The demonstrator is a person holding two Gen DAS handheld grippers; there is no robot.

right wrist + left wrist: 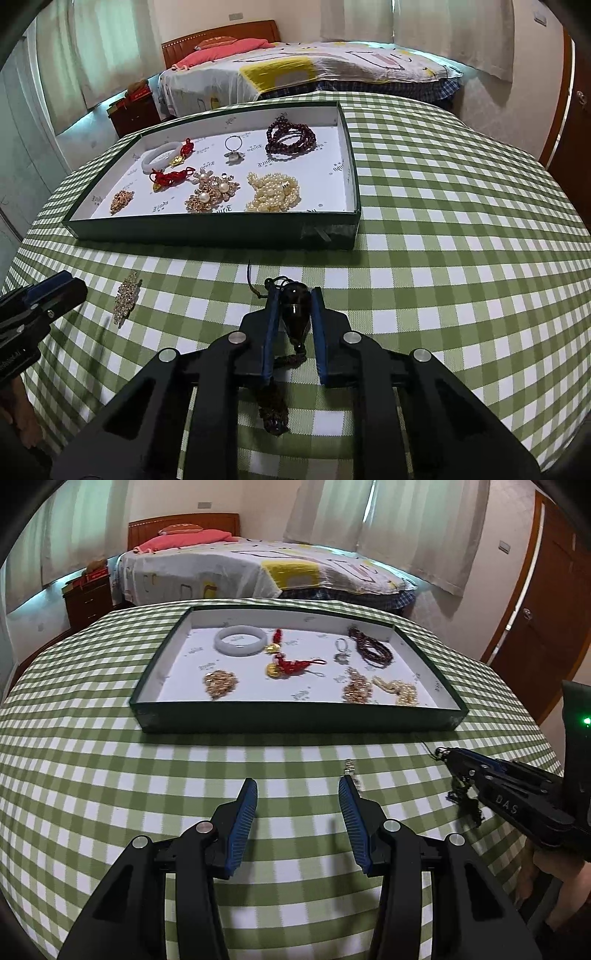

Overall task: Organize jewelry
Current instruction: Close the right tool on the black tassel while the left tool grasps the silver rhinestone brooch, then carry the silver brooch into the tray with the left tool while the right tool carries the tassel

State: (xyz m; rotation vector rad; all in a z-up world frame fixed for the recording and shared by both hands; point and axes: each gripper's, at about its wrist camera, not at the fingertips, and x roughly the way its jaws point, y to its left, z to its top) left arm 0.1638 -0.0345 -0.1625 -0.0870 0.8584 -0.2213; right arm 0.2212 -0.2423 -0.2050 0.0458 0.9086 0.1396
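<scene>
A dark green tray [295,720] with a white floor lies on the checked tablecloth. It holds a white bangle [241,641], red knotted charms [293,664], dark red beads [291,138], a pearl necklace [273,192] and gold brooches [210,192]. My right gripper [294,291] is shut on a dark brown pendant [293,314]; the pendant's cord and tassel [273,406] trail back over the cloth. My left gripper [297,786] is open over bare cloth. A small crystal brooch [127,297] lies on the cloth just beyond its right finger, partly hidden in the left wrist view.
The table's far edge runs just behind the tray. Beyond it stand a bed [258,568], a wooden nightstand [88,598] at the left and a brown door [546,620] at the right. A person's hand [554,864] holds the right gripper.
</scene>
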